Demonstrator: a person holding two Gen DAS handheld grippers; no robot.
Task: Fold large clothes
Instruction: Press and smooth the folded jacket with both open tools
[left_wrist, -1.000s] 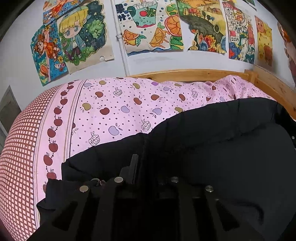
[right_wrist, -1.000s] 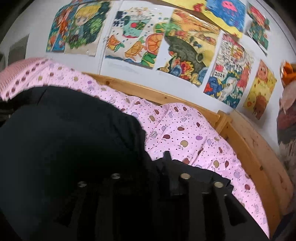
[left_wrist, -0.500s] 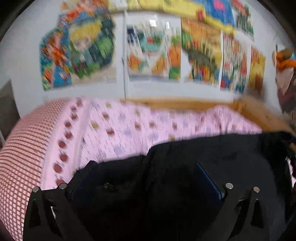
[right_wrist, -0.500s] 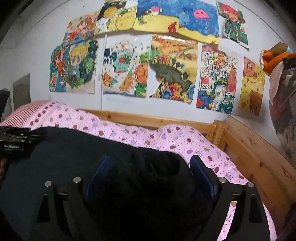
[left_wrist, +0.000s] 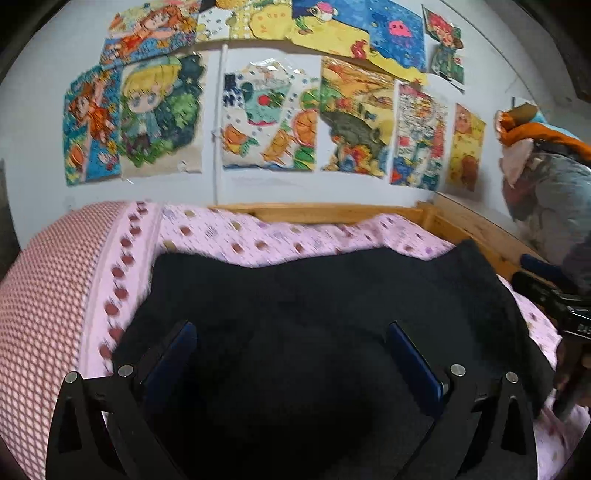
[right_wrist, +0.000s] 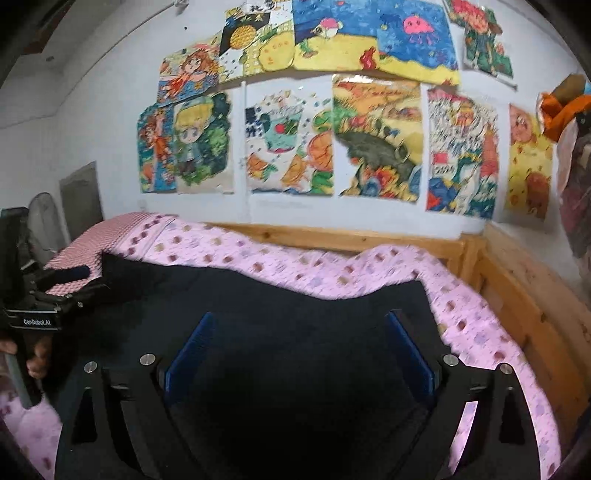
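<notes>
Both grippers' fingers gape empty above black garment (left_wrist: 325, 295), lying long side across bed.

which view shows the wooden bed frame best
The right wrist view. There the wooden bed frame shows its back rail along the wall, the corner, and a long side board beside the pink sheet. The left wrist view shows only the back rail and a short piece of the corner.

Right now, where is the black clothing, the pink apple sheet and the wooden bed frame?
black clothing (left_wrist: 332, 295), left wrist view, its flat middle.
pink apple sheet (right_wrist: 480, 314), right wrist view, its right side.
wooden bed frame (right_wrist: 332, 234), right wrist view, its back rail.
</notes>
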